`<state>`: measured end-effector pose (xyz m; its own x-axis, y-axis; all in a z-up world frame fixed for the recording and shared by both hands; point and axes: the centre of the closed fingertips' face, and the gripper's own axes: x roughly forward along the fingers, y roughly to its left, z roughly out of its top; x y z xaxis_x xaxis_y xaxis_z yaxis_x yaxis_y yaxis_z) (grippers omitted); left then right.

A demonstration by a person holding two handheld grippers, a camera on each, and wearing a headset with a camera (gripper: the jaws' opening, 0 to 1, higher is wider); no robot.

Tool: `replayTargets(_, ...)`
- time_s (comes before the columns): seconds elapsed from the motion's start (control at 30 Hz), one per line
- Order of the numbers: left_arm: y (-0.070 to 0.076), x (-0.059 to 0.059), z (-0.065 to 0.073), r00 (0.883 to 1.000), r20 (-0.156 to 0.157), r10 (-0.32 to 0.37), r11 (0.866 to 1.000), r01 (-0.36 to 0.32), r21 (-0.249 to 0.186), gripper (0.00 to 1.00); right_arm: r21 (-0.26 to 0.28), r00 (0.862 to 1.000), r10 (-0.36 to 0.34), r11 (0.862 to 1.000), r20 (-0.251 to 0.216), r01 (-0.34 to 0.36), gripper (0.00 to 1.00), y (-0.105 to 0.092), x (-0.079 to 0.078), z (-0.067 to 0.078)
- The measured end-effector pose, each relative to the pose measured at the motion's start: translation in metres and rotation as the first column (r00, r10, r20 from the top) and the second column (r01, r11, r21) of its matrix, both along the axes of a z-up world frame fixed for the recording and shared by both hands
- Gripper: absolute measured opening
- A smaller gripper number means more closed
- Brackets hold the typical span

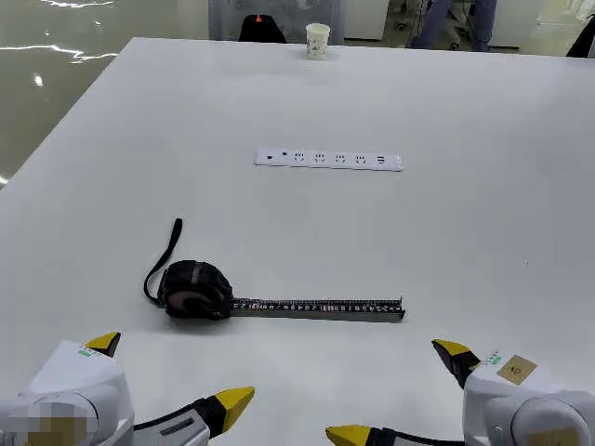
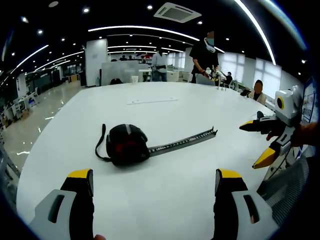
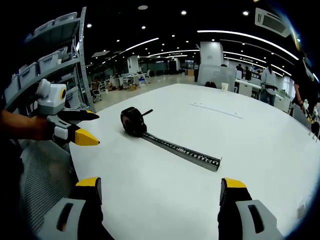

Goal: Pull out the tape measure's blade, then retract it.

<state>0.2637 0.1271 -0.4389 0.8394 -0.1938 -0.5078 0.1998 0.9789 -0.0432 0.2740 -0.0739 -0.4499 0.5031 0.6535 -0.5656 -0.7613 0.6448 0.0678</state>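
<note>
My left gripper [image 1: 169, 372] sits at the near left of the table [image 1: 446, 232], its yellow-tipped fingers [image 1: 234, 400] spread wide, holding and touching nothing. My right gripper [image 1: 400, 392], near right, gapes just as wide and is empty. The tape measure [image 1: 193, 290] lies just beyond my left gripper, its blade [image 1: 321, 308] pulled out flat to the right and its strap [image 1: 168, 247] curling toward the far side.

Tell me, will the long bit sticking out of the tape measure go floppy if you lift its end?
Probably it bends a little but springs back: the blade is a thin strip lying straight on the table. The chunky black case looks heavier, so it would likely stay put. The strap curves limply, so it would flop.
</note>
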Motion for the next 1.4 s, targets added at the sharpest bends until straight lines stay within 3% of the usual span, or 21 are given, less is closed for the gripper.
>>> replayTargets(0.37,-0.001,0.010,-0.001,1.000,-0.001,0.009,1.000,-0.009,-0.003,0.99,-0.006,0.999,0.038,0.999,-0.013,-0.038,0.99,-0.006,0.009,-0.004)
replayTargets(0.77,-0.002,0.028,-0.004,1.000,0.004,0.017,1.000,-0.017,-0.006,0.99,-0.007,0.995,0.101,0.995,-0.018,-0.101,0.98,-0.006,0.024,-0.005)
replayTargets(1.4,0.006,0.053,-0.009,0.998,0.010,0.054,0.998,-0.054,-0.010,0.99,-0.052,0.976,0.218,0.974,-0.025,-0.219,0.85,-0.013,0.049,-0.011)
